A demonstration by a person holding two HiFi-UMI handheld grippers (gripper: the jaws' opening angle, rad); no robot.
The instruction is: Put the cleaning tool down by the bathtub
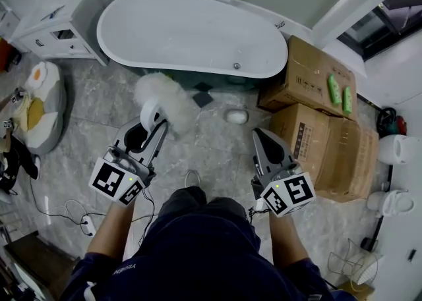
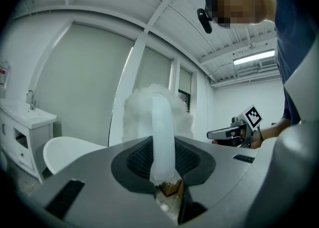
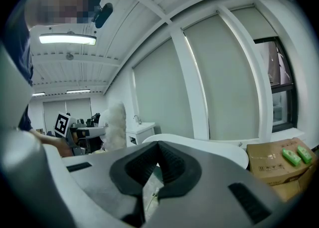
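White and fluffy, the cleaning tool [image 1: 166, 101] is a duster: a thick woolly head like a puff of cotton, on a pale, milky, half-clear plastic handle [image 2: 162, 137]. It is up in the air in the person's left gripper [image 1: 153, 127], over the grey marbled floor [image 1: 86, 109] and close to the white bathtub [image 1: 191, 29]. Seen from above, the head hangs just in front of the tub's near wall.

The left gripper's fingers are clamped on the handle. It stands straight up between the dark ribbed pads [image 2: 189, 159], with its lower end pinched where they meet. The woolly head rises beyond the fingertips, clear of them.

The right gripper [image 1: 264, 138] holds nothing. Its fingers are pressed together into a point aimed toward the tub, and it is well apart from the duster, off to its side. Next to that gripper, stacked cardboard boxes [image 1: 316, 115] stand just beside the tub's end, with two green bottles [image 1: 339, 92] lying on the upper one.
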